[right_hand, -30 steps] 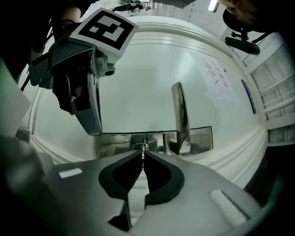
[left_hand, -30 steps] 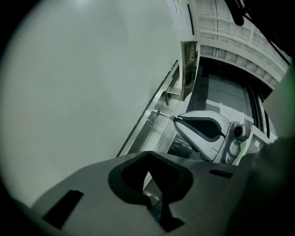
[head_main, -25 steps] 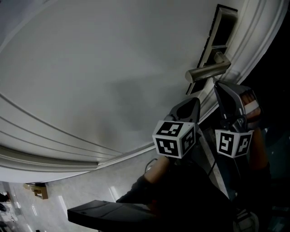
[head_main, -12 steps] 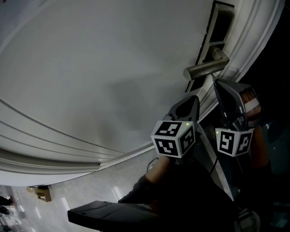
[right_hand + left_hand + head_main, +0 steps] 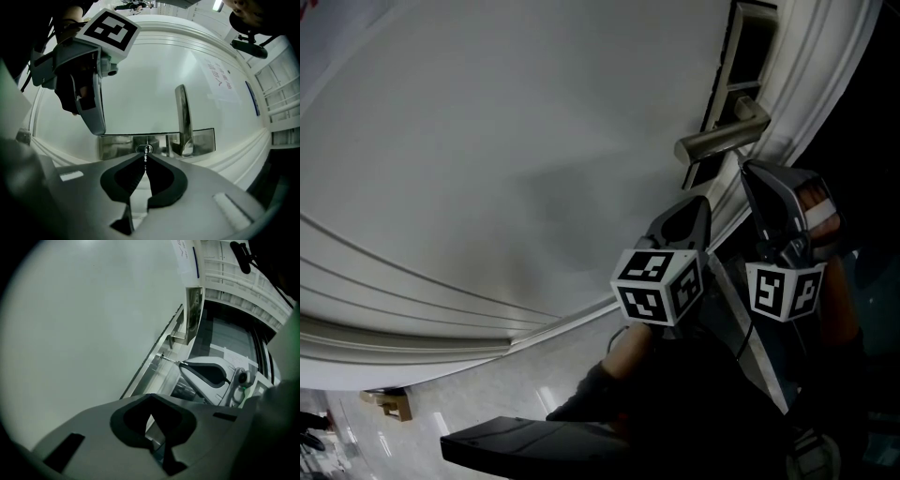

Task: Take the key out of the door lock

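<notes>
The key (image 5: 146, 158) shows as a thin metal strip between my right gripper's (image 5: 145, 161) jaws, which are shut on it. Its far end meets the oval keyhole (image 5: 146, 149) in the steel lock plate (image 5: 117, 146). From the left gripper view, the key (image 5: 171, 360) bridges the right gripper's tip and the plate; how deep it sits I cannot tell. The lever handle (image 5: 183, 119) stands just right of the keyhole. My left gripper (image 5: 151, 417) is shut on nothing and hangs beside the white door (image 5: 84, 324). In the head view both grippers sit below the handle (image 5: 717, 141).
The door frame's mouldings (image 5: 825, 84) run along the right, beside the lock plate (image 5: 741, 66). A paper notice (image 5: 220, 79) is stuck on the door above the handle. The tiled floor (image 5: 487, 394) lies below. A person's dark sleeve (image 5: 609, 394) fills the lower head view.
The head camera has drifted a little, so the handle sits slightly higher and further left in view. Both grippers keep their places by the lock.
</notes>
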`<act>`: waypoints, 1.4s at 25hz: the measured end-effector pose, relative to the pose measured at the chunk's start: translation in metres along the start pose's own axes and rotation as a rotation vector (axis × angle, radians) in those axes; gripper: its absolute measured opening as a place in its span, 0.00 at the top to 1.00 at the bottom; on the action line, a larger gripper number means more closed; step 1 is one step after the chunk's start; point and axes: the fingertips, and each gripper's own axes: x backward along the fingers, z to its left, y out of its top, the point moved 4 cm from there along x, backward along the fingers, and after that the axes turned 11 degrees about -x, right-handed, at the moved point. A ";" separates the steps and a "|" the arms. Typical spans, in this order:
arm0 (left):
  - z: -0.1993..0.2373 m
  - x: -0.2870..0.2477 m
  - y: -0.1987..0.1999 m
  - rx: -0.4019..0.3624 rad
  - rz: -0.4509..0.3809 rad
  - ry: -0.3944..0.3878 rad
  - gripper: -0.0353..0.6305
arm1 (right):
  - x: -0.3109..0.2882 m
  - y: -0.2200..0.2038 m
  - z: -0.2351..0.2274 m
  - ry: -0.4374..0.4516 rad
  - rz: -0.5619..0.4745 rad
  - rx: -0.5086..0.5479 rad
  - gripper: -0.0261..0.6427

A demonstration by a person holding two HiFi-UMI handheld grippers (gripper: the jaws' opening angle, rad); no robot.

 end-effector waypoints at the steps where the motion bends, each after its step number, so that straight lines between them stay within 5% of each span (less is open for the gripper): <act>1: 0.000 0.000 0.000 0.000 0.001 0.000 0.95 | 0.000 0.000 0.000 0.000 -0.001 0.000 0.94; 35: -0.004 -0.001 0.001 -0.007 -0.003 -0.016 0.95 | 0.004 -0.001 -0.001 -0.001 0.005 0.017 0.94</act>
